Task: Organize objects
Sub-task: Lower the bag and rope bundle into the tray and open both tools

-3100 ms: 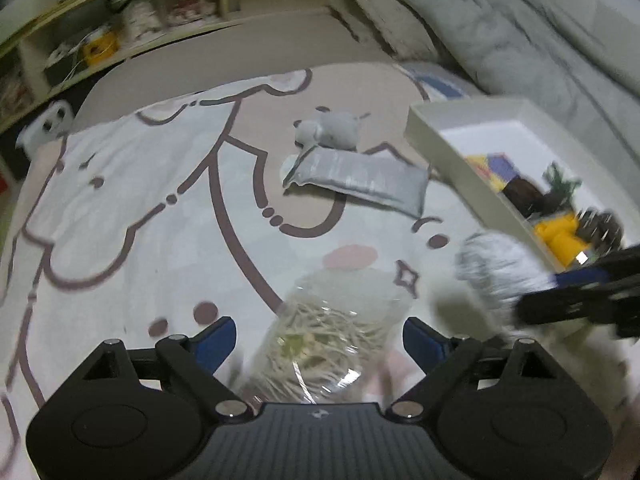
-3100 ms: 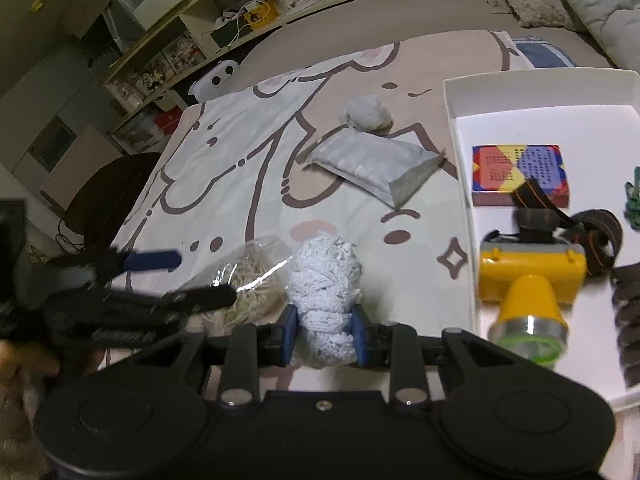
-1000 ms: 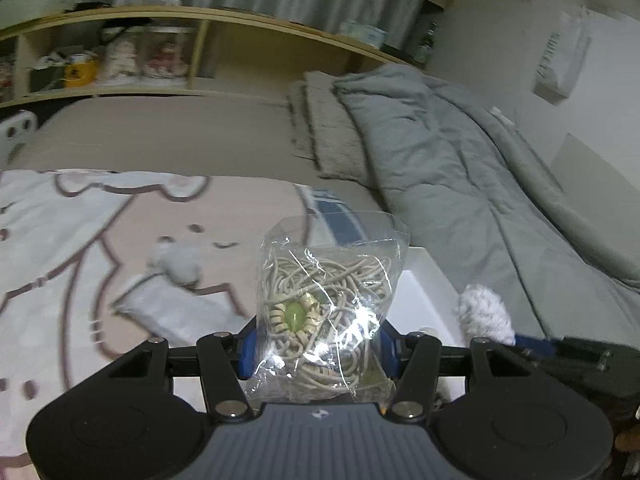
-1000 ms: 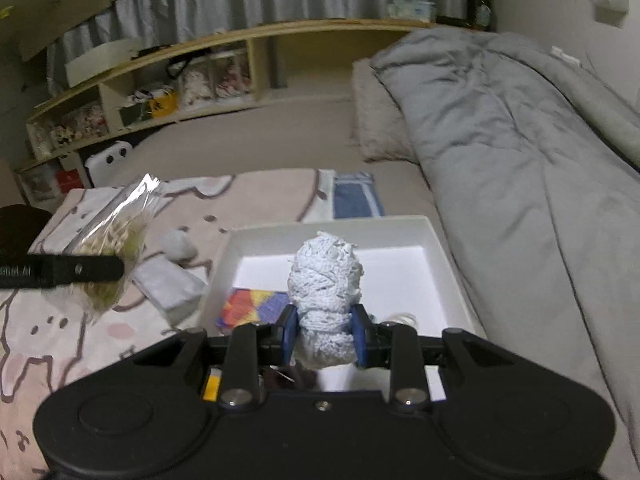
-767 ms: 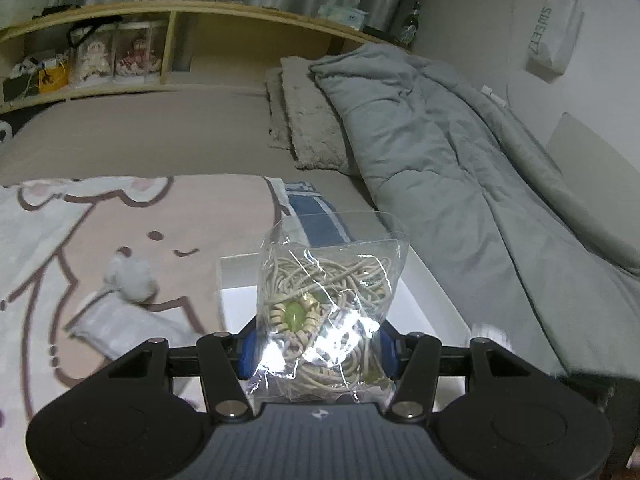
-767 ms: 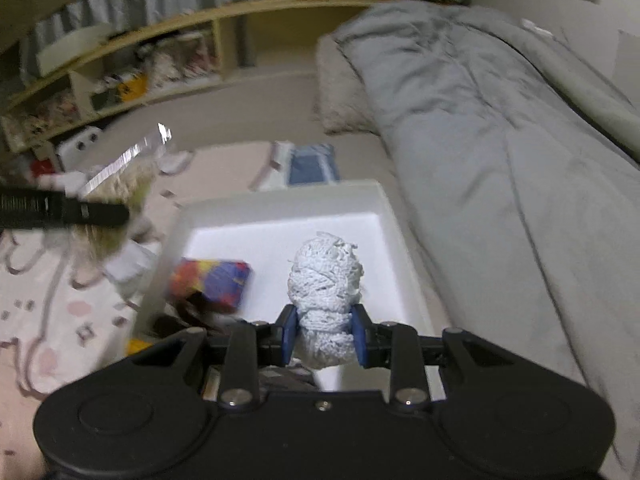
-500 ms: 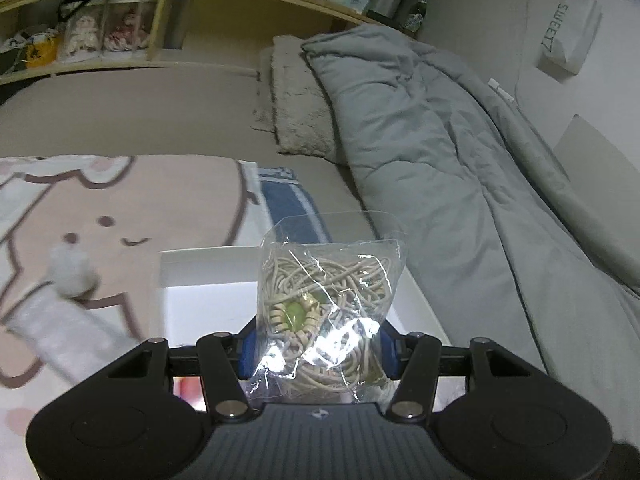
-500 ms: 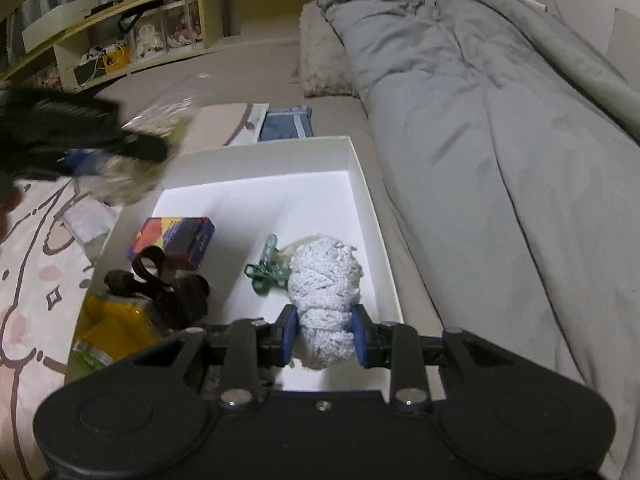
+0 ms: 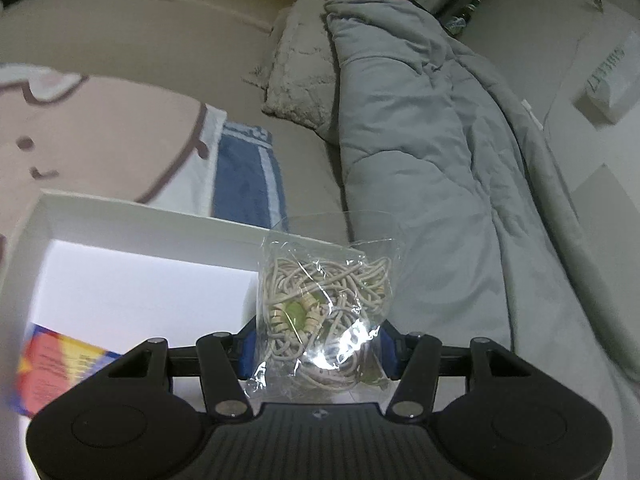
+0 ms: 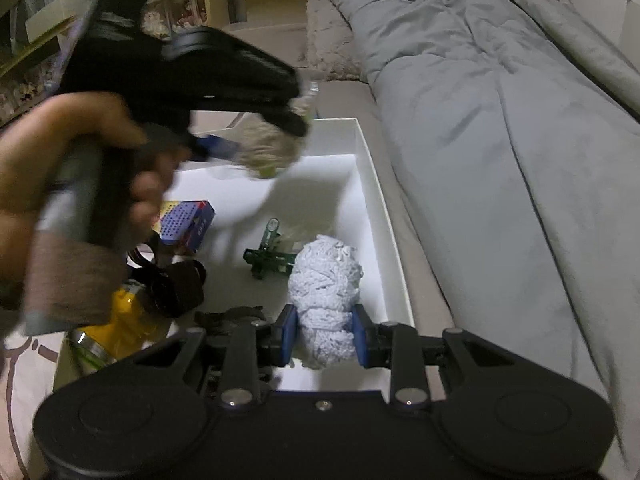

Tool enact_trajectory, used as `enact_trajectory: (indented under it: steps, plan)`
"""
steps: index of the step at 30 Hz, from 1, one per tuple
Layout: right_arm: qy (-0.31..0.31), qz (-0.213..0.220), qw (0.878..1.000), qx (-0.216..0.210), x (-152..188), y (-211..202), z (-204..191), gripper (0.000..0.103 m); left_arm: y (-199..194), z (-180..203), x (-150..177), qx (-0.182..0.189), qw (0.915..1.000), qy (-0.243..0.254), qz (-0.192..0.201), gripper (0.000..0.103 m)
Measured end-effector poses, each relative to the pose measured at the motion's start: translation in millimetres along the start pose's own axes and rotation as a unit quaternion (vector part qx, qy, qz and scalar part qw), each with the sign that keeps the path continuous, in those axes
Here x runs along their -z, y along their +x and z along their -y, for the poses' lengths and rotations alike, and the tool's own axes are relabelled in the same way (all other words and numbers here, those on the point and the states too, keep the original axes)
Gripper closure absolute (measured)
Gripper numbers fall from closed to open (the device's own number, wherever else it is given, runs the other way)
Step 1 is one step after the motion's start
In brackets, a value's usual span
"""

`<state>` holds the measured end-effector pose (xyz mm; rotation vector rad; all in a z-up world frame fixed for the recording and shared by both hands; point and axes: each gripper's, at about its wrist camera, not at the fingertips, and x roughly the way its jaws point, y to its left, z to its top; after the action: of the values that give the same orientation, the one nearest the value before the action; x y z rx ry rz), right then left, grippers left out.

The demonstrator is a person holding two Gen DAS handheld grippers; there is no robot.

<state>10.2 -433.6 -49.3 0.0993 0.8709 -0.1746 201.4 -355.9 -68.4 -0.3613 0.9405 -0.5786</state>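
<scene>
My left gripper (image 9: 318, 350) is shut on a clear plastic bag of beige cord (image 9: 326, 304) and holds it above the far right corner of the white box (image 9: 132, 220). In the right wrist view the left gripper (image 10: 248, 136) hangs over the box's far end with the bag (image 10: 268, 148). My right gripper (image 10: 324, 338) is shut on a white yarn ball (image 10: 326, 280) low over the near right part of the white box (image 10: 384, 240).
In the box lie a colourful card box (image 10: 186, 226), a green clip (image 10: 268, 256), a yellow headlamp with dark strap (image 10: 120, 320) and a dark object (image 10: 232, 316). A grey duvet (image 10: 500, 120) lies right of the box. A cartoon blanket (image 9: 100, 132) lies left.
Both grippers have carried their loads from the blanket over to the white box. The left gripper now hangs over the box's far end, and the right has dropped lower over the box.
</scene>
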Motion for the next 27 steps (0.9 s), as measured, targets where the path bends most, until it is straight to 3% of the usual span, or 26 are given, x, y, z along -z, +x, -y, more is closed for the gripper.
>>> enact_trajectory:
  steps: [3,7,15,22,27]
  plan:
    - [0.01,-0.001,1.0,-0.007,0,4,3,0.069,10,0,1,-0.006,0.9998,0.008,-0.018,0.02]
    - [0.024,-0.008,1.0,0.0,1,7,6,0.054,6,-8,4,-0.014,0.9993,0.029,-0.017,0.021]
    - [0.027,-0.001,1.0,0.009,-1,-1,4,0.054,-13,-24,-1,-0.029,0.9992,0.022,-0.019,0.021]
    - [0.044,0.01,0.999,0.009,-3,-6,5,0.053,-45,-17,-7,-0.033,0.9973,0.064,-0.016,0.02]
    - [0.065,0.026,0.997,0.02,-8,-12,7,0.046,-76,-18,-8,-0.048,0.9945,0.093,-0.004,0.02]
